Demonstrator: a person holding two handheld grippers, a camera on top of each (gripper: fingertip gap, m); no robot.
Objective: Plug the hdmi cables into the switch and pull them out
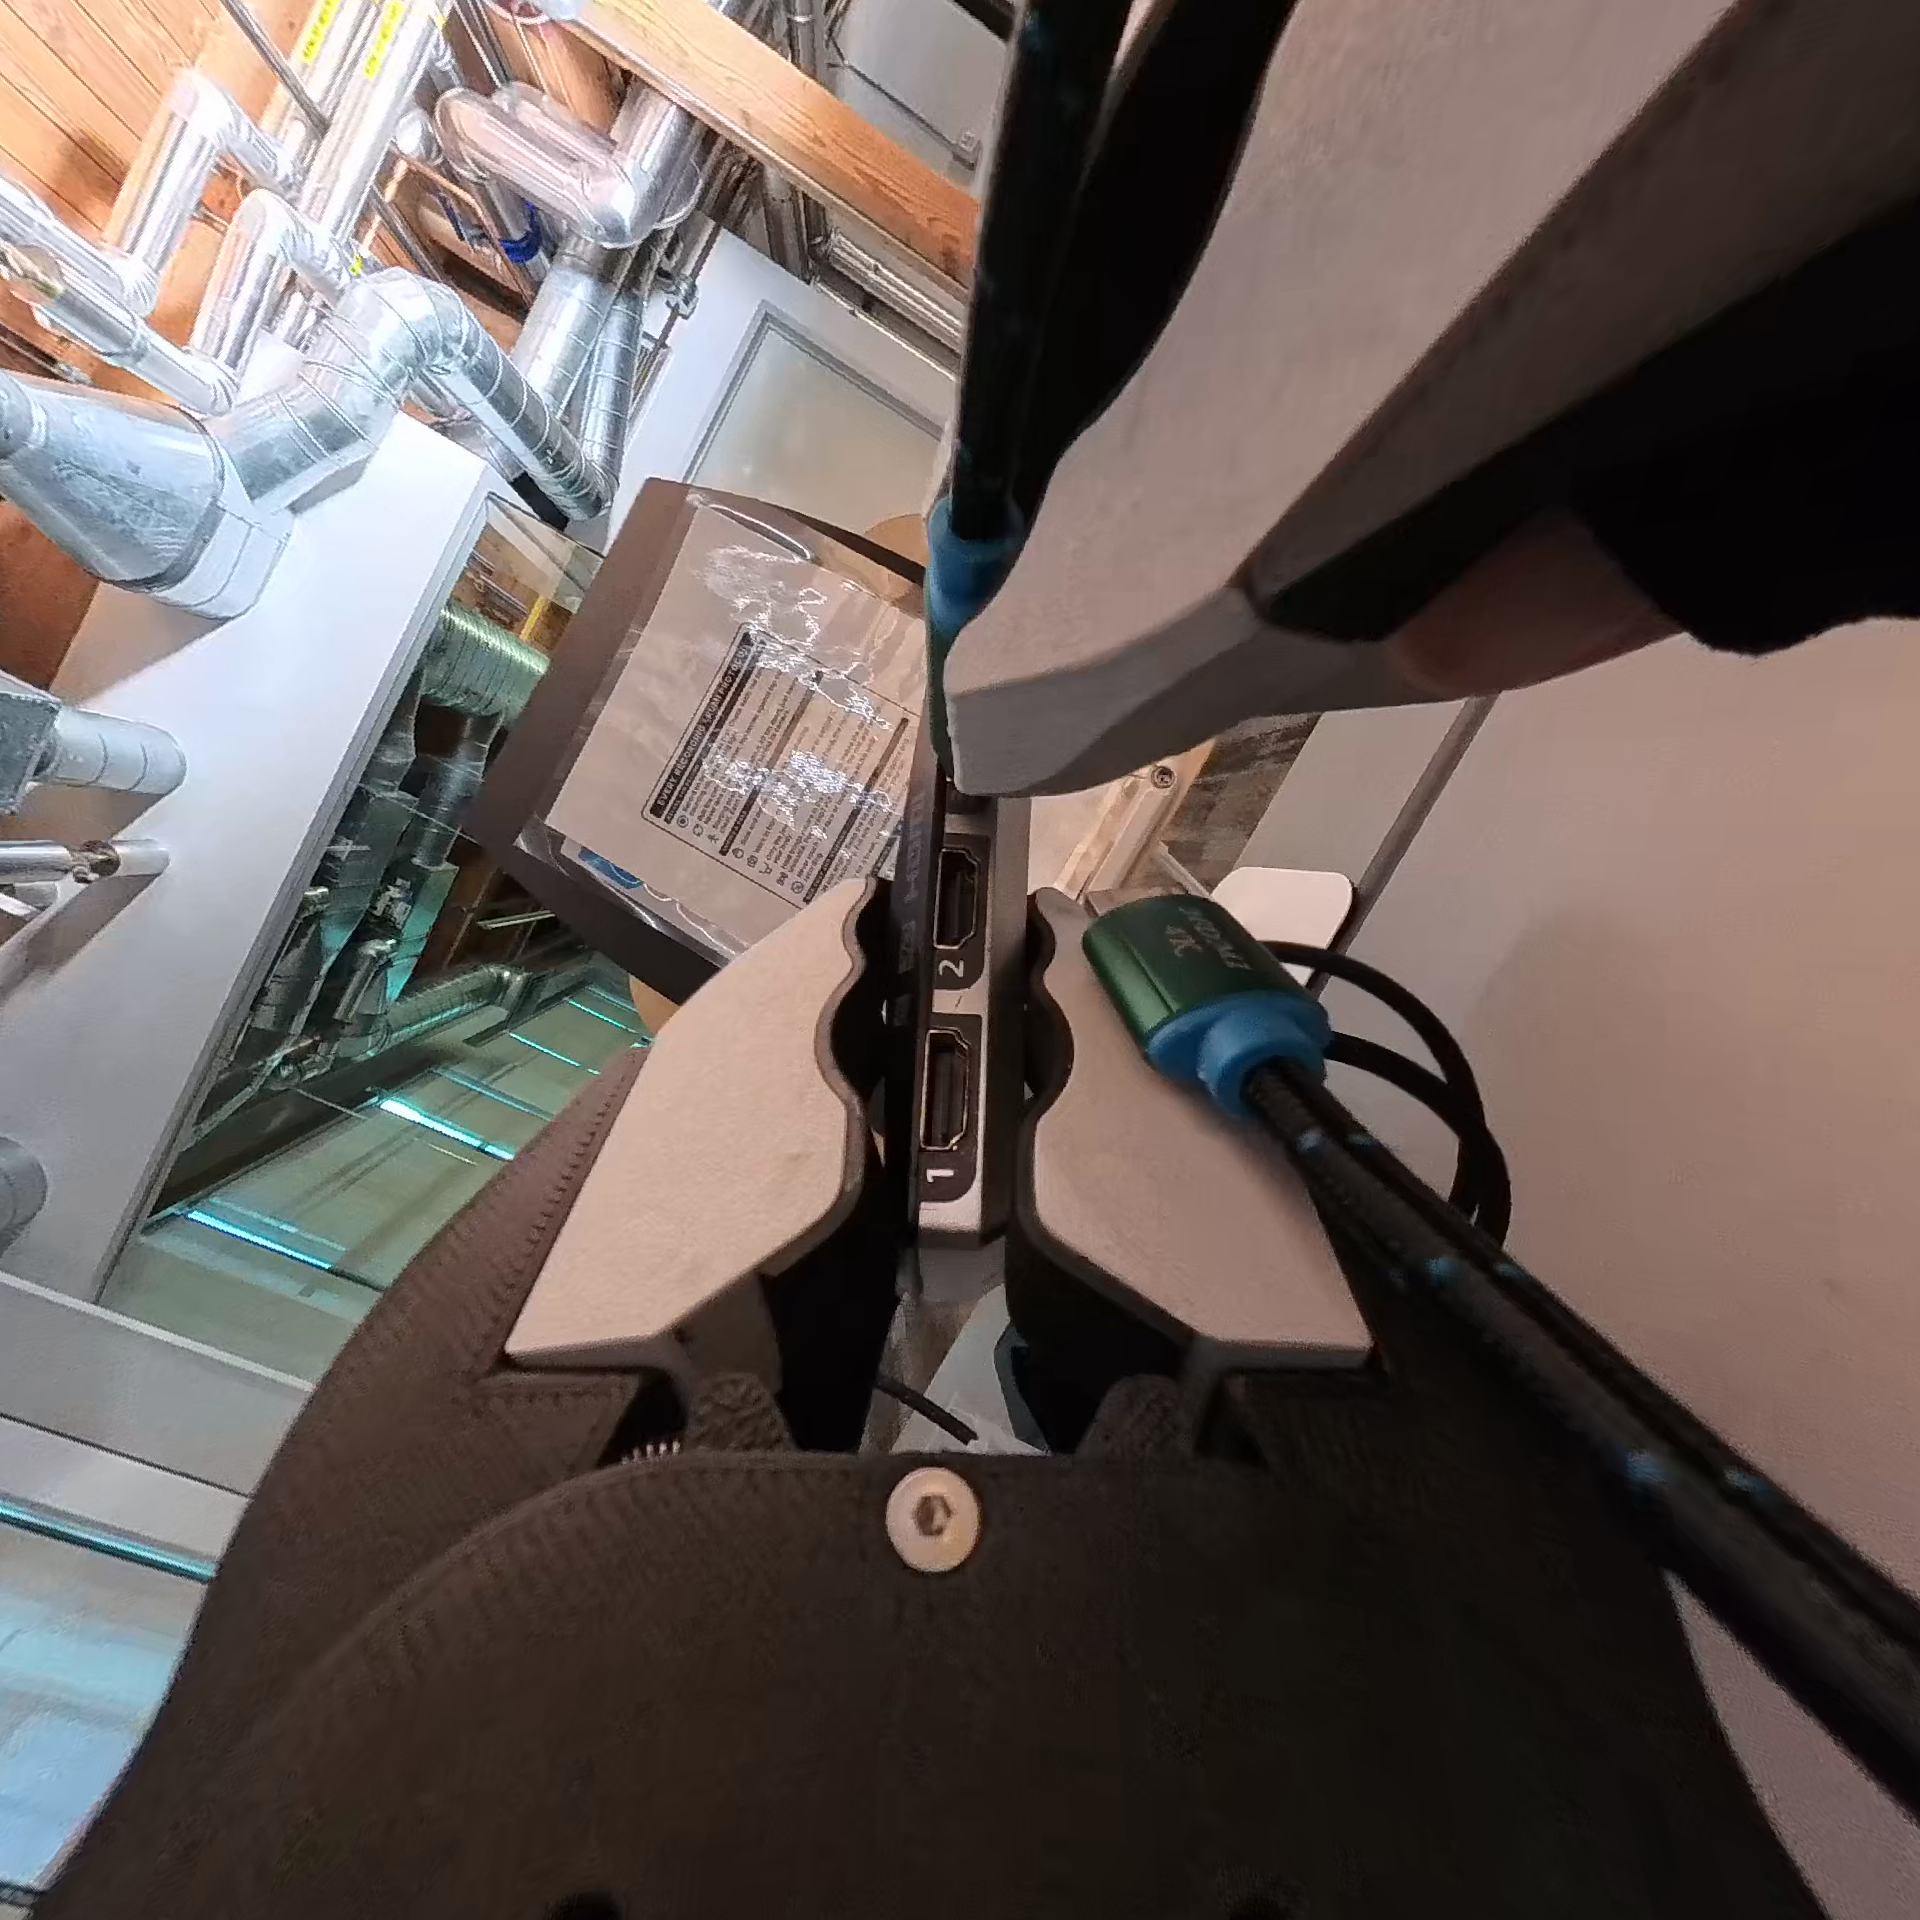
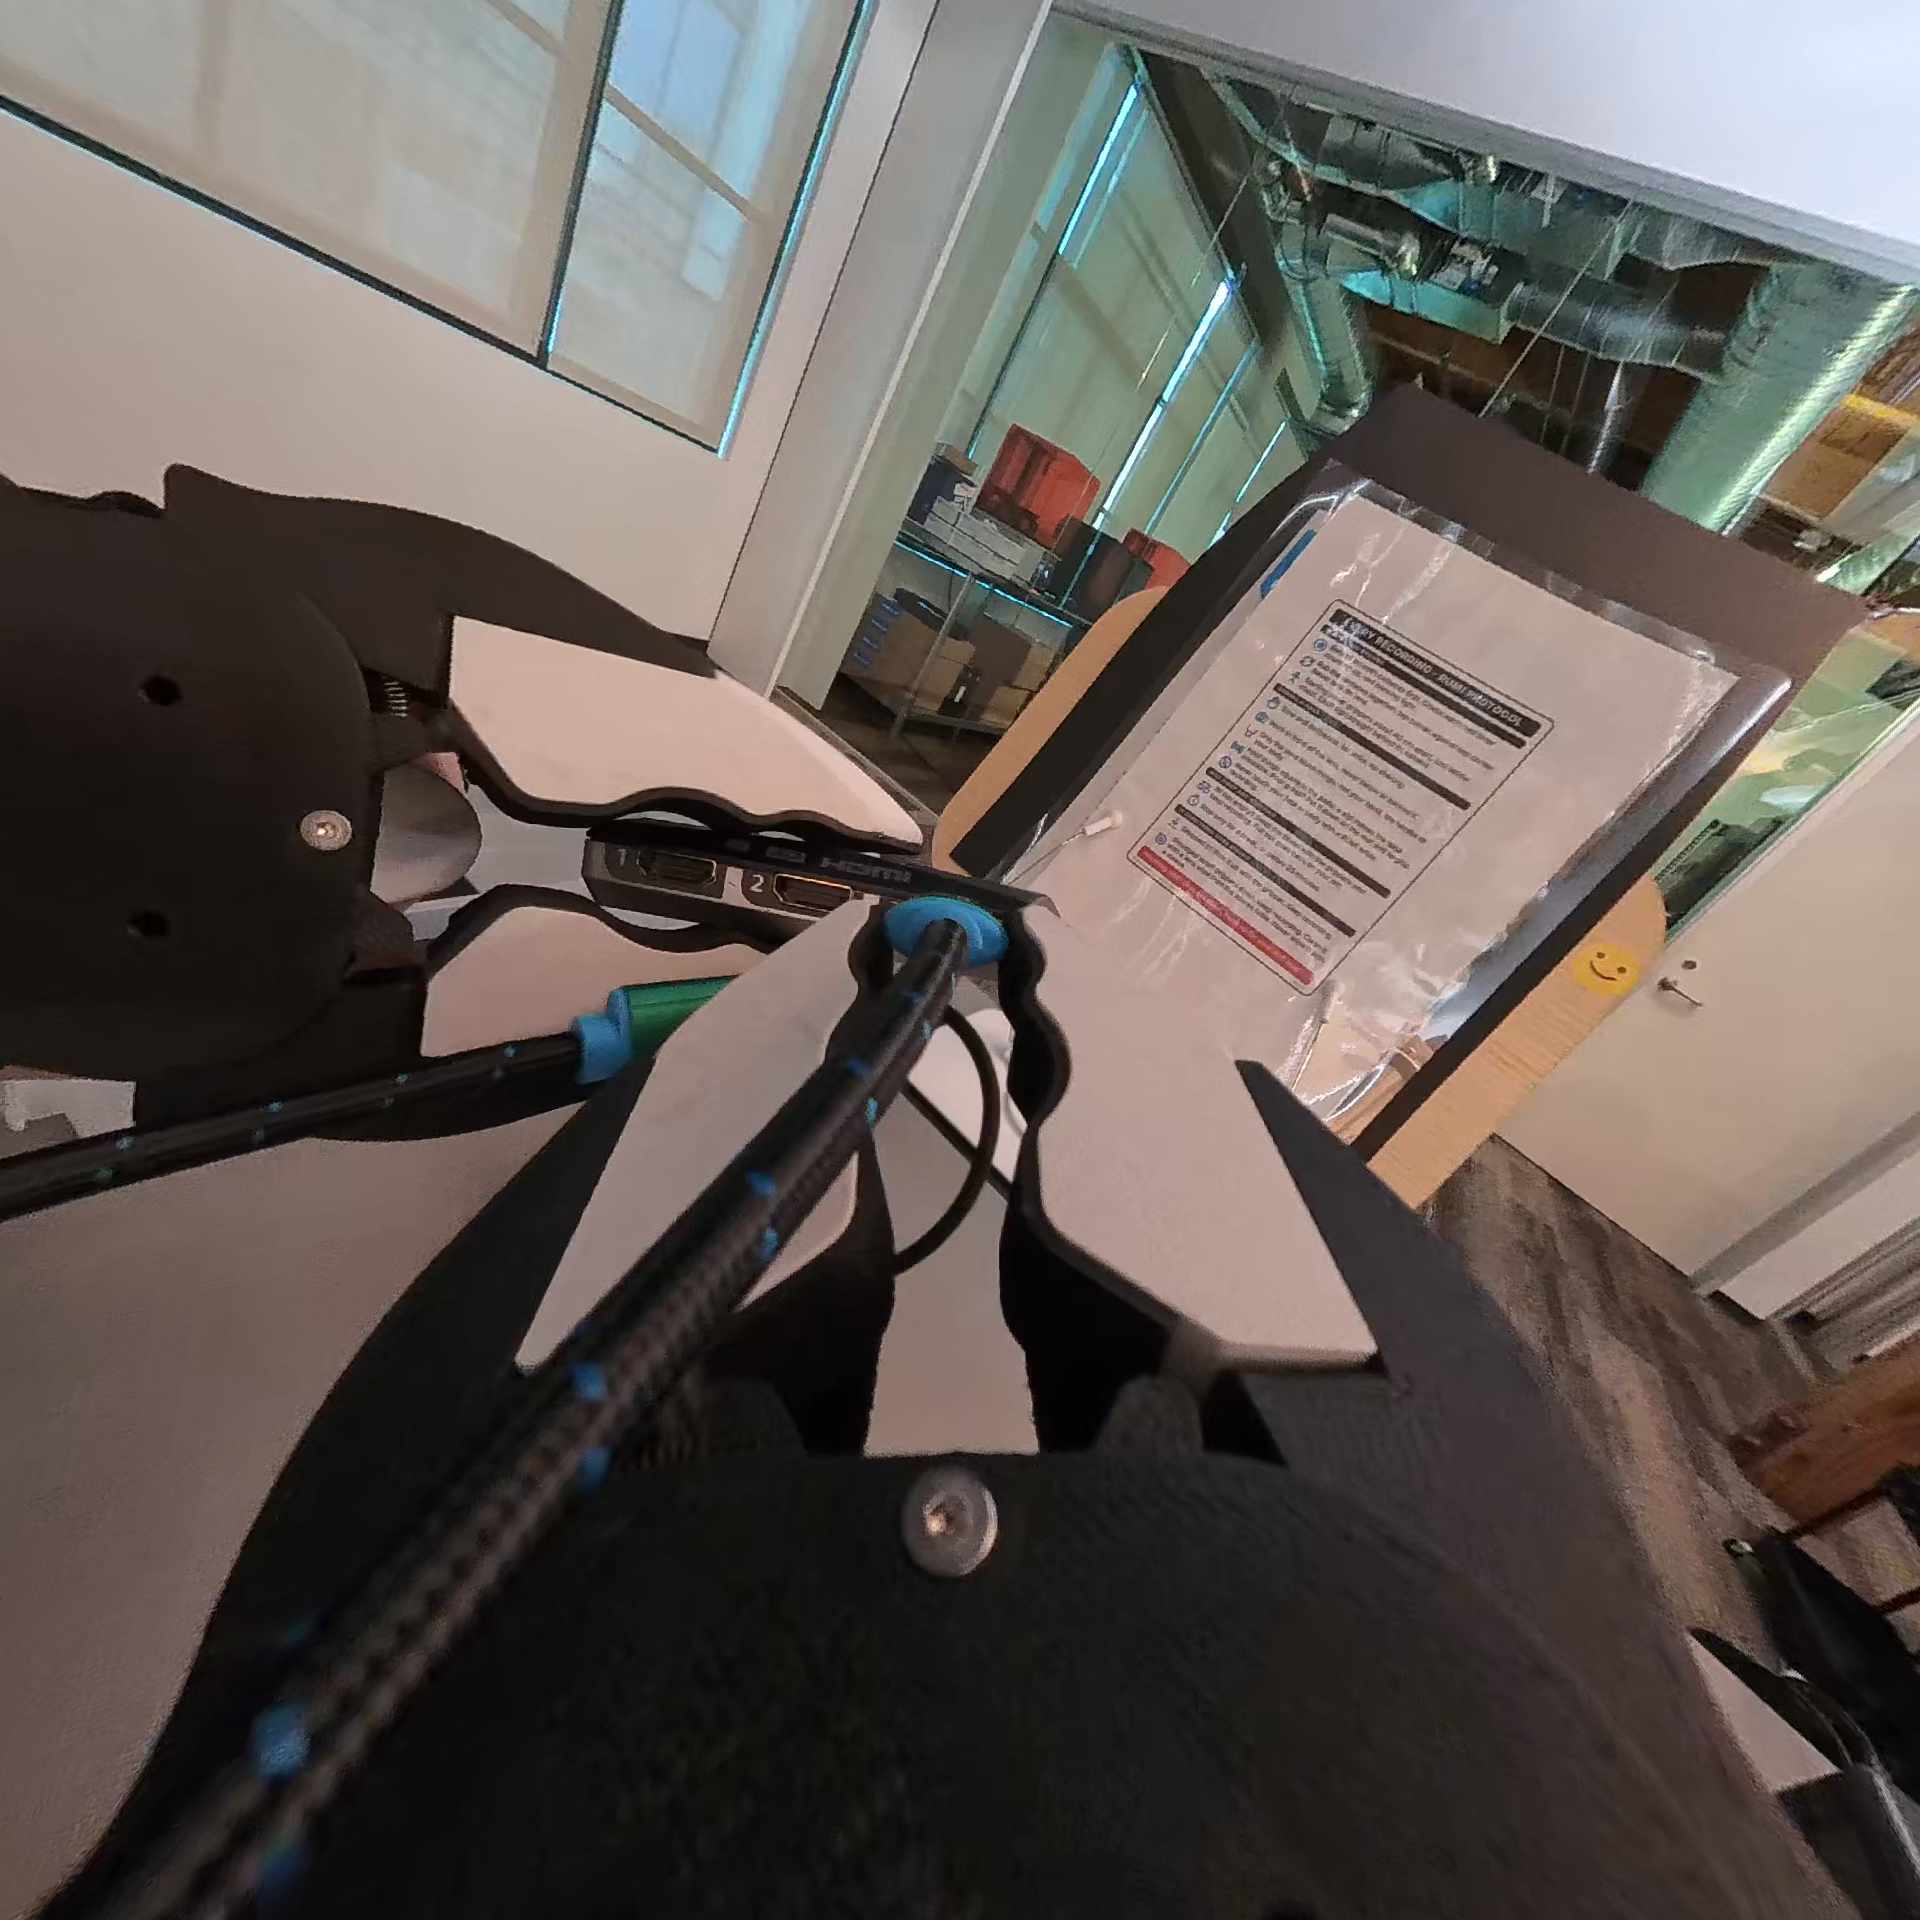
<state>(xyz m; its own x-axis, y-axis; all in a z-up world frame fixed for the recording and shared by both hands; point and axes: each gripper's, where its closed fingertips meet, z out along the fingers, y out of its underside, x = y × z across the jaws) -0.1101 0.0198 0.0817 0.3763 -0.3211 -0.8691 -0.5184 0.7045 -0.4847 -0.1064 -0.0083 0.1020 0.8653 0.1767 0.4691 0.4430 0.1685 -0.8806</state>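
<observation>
- Left gripper point(image 1: 940, 1039): fingers narrow, clamped on the two flat faces of the HDMI switch point(image 1: 951, 1049), one finger on each side of the thin body.
- Switch lifted off the desk point(image 1: 1714, 935), held edge-on; long axis along the line of the left fingers, port face turned back to the left wrist camera.
- Two ports visible on this face, both empty, one behind the other along the long axis; a third place at the far end hidden behind the right gripper's finger.
- Right gripper point(image 2: 940, 935): fingers nearly together, gripping the plug of a braided HDMI cable point(image 2: 727, 1226) at its blue collar point(image 2: 930, 928).
- Plug tip pointed at the far end of the switch, just past the second port; cannot tell whether seated in a port or only touching the edge.
- Braided cable running back from the collar between the right fingers, toward the right wrist camera.
- Second HDMI cable point(image 1: 1455, 1205): green metal plug point(image 1: 1153, 966) with a blue collar, free, lying just beside the outer side of one left finger, in no port; long axis slanted, tip toward the switch.
- Thin black wire point(image 1: 1455, 1091) looped on the white desk behind the green plug.
- Black board with a printed sheet in plastic point(image 2: 1340, 790) standing behind the switch, leaning back.
</observation>
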